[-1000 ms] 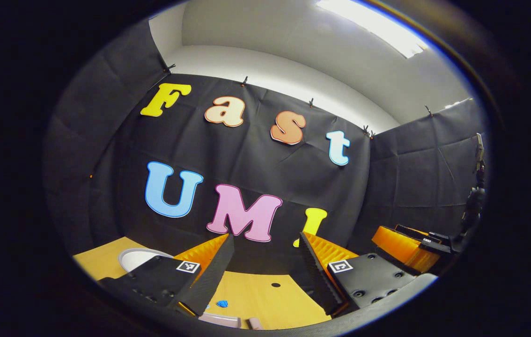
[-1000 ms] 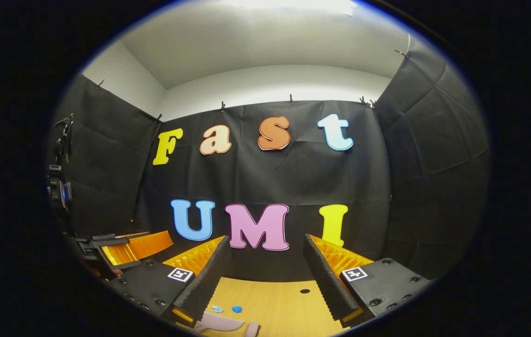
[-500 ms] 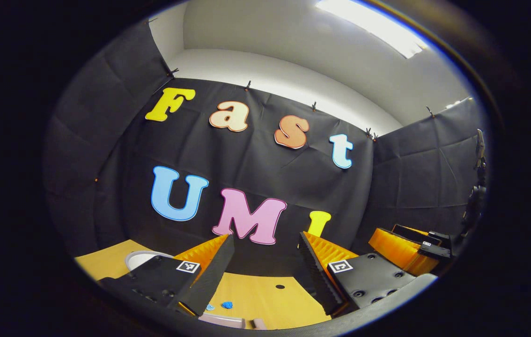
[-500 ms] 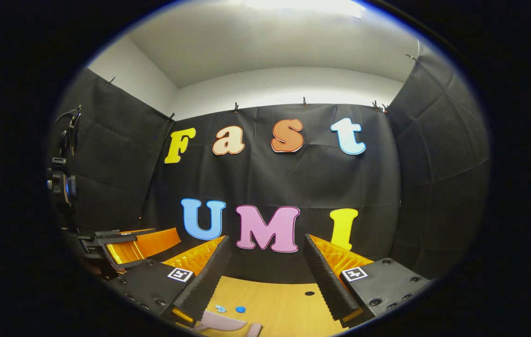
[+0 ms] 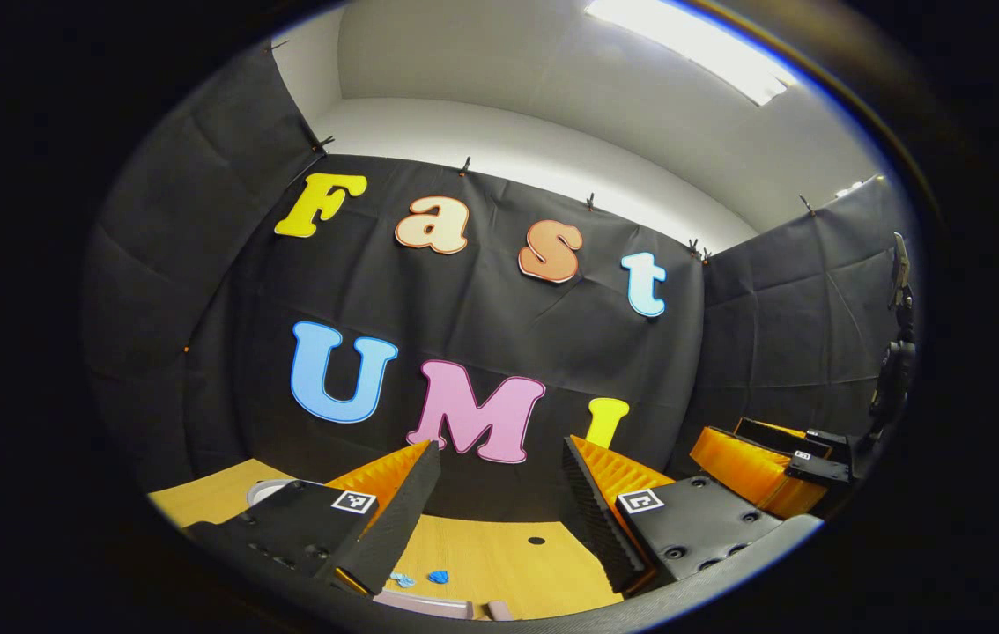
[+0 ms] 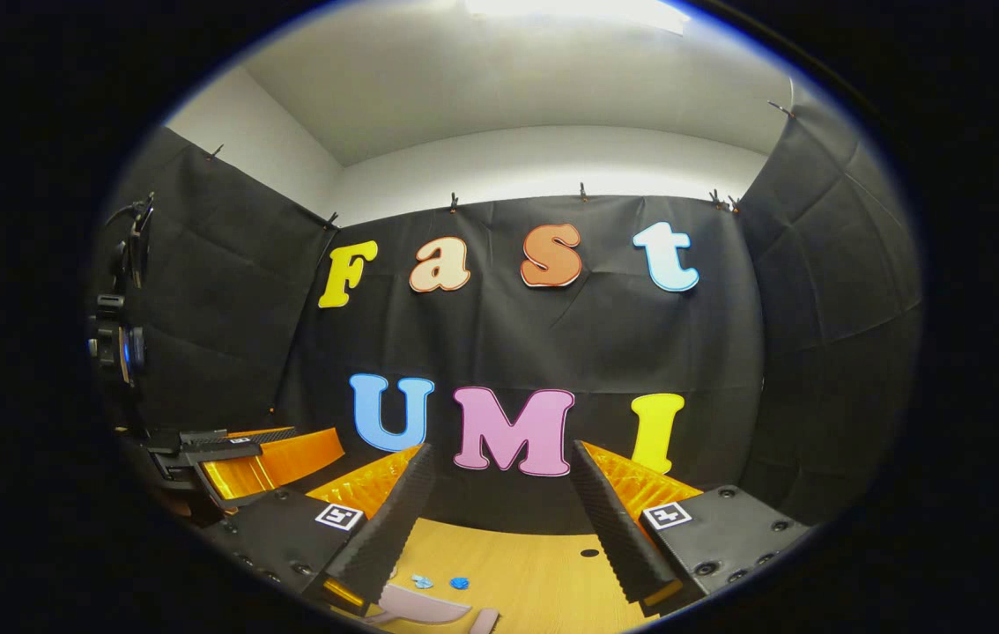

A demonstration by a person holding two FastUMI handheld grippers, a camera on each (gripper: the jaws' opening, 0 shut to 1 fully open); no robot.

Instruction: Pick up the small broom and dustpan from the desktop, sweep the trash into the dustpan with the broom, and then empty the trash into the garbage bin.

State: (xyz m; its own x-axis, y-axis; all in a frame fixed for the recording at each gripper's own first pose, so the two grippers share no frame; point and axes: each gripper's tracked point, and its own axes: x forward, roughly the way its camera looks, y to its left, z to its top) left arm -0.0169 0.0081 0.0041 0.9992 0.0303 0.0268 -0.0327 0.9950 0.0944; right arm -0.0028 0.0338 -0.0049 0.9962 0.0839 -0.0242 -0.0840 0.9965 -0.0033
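Both views have tilted down slightly, bringing blue trash [image 5: 438, 577] and the pale broom and dustpan [image 6: 420, 606] on the tabletop [image 6: 535, 581] nearer the left gripper [image 5: 492, 493] and right gripper [image 6: 499, 502], both open and empty; lower squarely before closing.

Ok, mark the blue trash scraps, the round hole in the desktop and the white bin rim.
blue trash scraps [image 6: 460, 582]: right gripper view, on the rounder scrap.
round hole [image 5: 536, 540]: left gripper view, on its dark centre.
white bin rim [image 5: 260, 490]: left gripper view, on the visible curved edge.
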